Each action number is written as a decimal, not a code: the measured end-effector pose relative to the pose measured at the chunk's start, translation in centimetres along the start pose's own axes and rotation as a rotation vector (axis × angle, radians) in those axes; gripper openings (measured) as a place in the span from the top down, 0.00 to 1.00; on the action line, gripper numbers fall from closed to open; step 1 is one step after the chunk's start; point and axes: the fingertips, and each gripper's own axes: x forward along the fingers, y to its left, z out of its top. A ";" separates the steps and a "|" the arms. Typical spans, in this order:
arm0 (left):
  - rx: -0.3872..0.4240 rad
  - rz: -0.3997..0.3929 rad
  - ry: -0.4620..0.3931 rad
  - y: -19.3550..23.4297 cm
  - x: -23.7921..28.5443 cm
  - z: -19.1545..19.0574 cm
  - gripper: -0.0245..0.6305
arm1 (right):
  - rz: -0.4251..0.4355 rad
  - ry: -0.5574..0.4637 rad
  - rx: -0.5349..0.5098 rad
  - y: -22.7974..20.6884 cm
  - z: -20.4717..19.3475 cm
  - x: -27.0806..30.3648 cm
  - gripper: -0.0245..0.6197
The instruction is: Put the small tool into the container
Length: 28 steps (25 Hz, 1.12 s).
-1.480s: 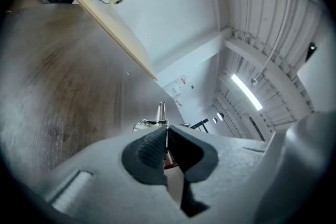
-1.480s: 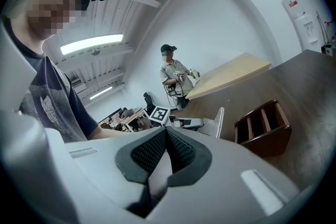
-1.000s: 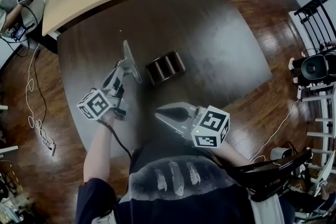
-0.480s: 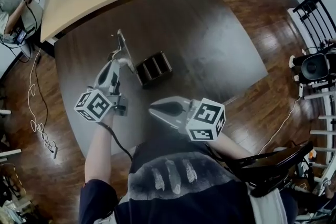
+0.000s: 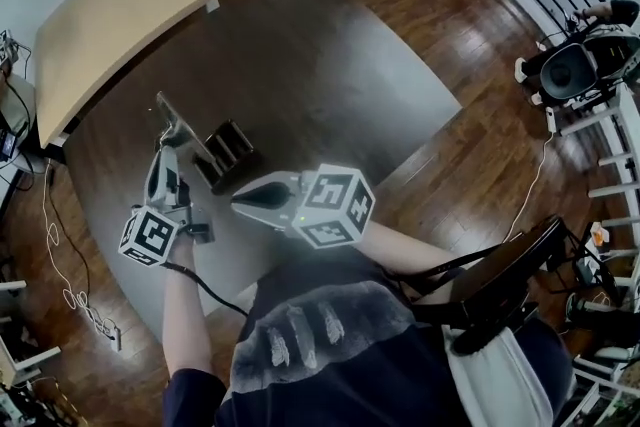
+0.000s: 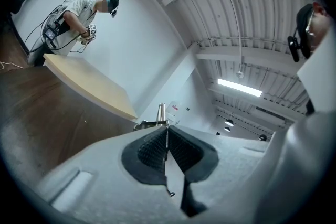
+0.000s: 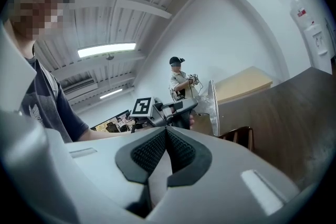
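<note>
Fluorescent ceiling strips (image 6: pixel 239 87) light the room brightly and evenly. White glare streaks the glossy wooden floor (image 5: pixel 440 35), while the dark table (image 5: pixel 310 65) soaks the light up. Wide lenses bow walls and beams. Black rings close in the gripper views, where the left gripper (image 6: pixel 167 131) looms soft near the lens.

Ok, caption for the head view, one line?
Left gripper holds the flat metal tool beside the dark container; right gripper shut, empty.
</note>
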 end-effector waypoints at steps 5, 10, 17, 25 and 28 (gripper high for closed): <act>0.019 0.036 -0.029 -2.3 -0.3 -1.3 0.95 | 0.034 0.003 0.000 0.1 -0.7 -3.3 0.96; 0.027 0.065 -0.025 -4.5 0.9 -3.3 0.95 | 0.037 -0.013 0.023 -0.5 -1.4 -7.4 0.96; 0.059 0.113 -0.015 -2.4 0.5 -2.8 0.95 | 0.039 -0.003 0.047 -0.7 -2.3 -6.3 0.96; 0.127 0.193 0.065 0.1 1.1 -5.9 0.95 | 0.022 0.013 0.071 -1.1 -2.8 -6.2 0.96; 0.150 0.208 0.084 0.6 1.6 -6.8 0.95 | 0.015 0.019 0.072 -1.0 -3.0 -6.2 0.96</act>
